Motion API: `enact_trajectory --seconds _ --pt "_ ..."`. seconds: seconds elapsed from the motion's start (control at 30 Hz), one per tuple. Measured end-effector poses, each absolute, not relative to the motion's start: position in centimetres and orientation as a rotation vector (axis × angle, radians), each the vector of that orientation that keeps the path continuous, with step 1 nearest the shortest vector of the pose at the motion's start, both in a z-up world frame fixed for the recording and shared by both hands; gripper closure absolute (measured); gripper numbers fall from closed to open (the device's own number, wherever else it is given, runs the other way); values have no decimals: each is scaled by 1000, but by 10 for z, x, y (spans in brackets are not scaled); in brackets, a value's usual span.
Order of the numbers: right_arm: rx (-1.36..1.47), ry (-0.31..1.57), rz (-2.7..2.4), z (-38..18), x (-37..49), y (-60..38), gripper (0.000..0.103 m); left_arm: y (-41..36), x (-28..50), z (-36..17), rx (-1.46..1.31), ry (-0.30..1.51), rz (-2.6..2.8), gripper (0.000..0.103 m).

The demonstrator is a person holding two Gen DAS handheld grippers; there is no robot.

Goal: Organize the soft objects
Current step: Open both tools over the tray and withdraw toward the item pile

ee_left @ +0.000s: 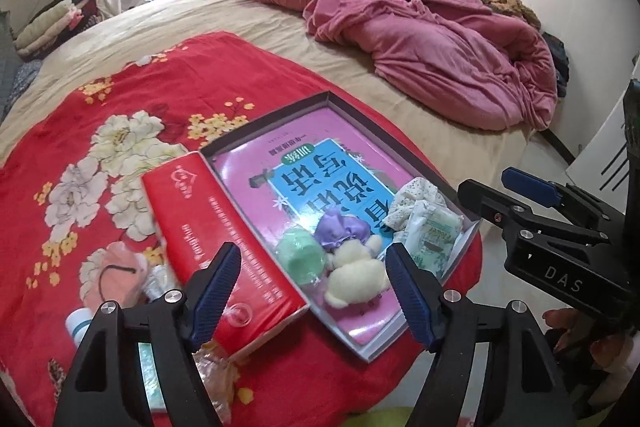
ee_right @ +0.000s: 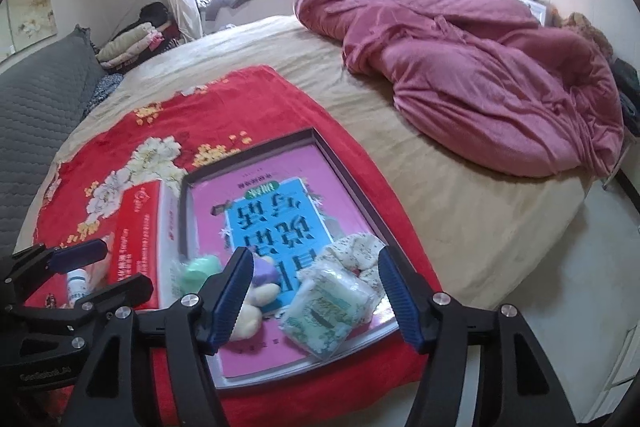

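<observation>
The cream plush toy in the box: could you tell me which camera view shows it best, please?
The left wrist view: the cream plush toy lies in the box, sharp and almost whole. In the right wrist view, a finger of the right claw hides much of it, and it is blurred.

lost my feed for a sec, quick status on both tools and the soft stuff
Left tool open, empty. Right tool open, empty. Cream plush, green ball, tissue pack lie in the shallow box. Pink plush outside, beyond the red carton.
</observation>
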State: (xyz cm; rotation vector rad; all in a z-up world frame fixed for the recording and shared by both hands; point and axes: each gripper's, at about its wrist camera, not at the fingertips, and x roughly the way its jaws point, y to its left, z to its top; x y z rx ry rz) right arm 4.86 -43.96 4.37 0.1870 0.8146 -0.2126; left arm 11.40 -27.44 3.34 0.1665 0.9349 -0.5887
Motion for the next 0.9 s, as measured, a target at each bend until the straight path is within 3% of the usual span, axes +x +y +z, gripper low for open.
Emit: enact_trajectory --seconds 0.2,0.9 --pt "157 778 -191 63 41 -413 29 -247 104 45 150 909 -559 27" --pt "57 731 -56 92 35 -302 28 -109 83 61 65 870 -389 26"
